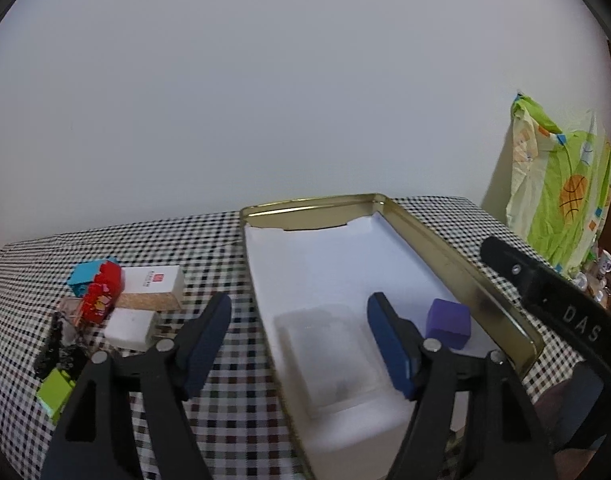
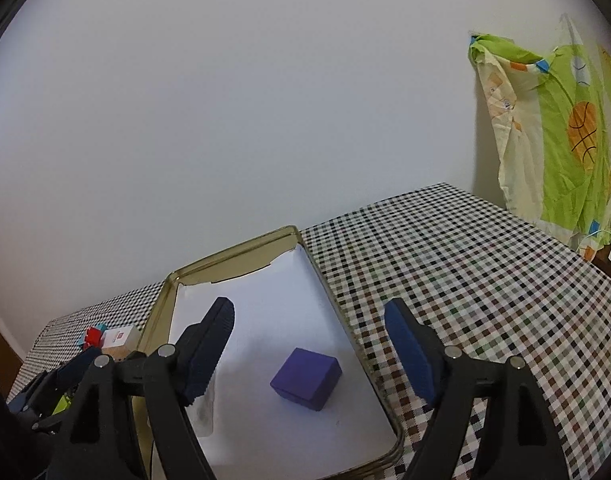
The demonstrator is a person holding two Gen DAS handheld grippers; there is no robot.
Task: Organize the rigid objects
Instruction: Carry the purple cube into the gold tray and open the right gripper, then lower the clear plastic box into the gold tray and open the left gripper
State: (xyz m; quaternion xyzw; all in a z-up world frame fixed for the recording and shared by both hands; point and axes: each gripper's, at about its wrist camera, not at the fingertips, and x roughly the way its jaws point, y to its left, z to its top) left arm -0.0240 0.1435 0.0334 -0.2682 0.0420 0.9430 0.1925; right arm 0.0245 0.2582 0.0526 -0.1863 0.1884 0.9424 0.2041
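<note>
A gold tin tray (image 1: 457,268) with a white liner lies on the checked table; it also shows in the right wrist view (image 2: 341,320). A purple block (image 1: 448,323) (image 2: 306,378) lies in it, beside a clear plastic box (image 1: 329,354). Left of the tray sits a pile: a red brick (image 1: 102,294), a blue brick (image 1: 85,276), a white carton (image 1: 153,280), a white block (image 1: 130,326), a green brick (image 1: 55,392). My left gripper (image 1: 299,338) is open and empty above the tray's left wall. My right gripper (image 2: 309,348) is open and empty over the purple block.
A green patterned cloth (image 1: 561,188) (image 2: 557,136) hangs at the right past the table edge. Black clips (image 1: 59,350) lie by the pile. The right gripper's body (image 1: 553,300) reaches in at the right of the left wrist view. A plain wall stands behind.
</note>
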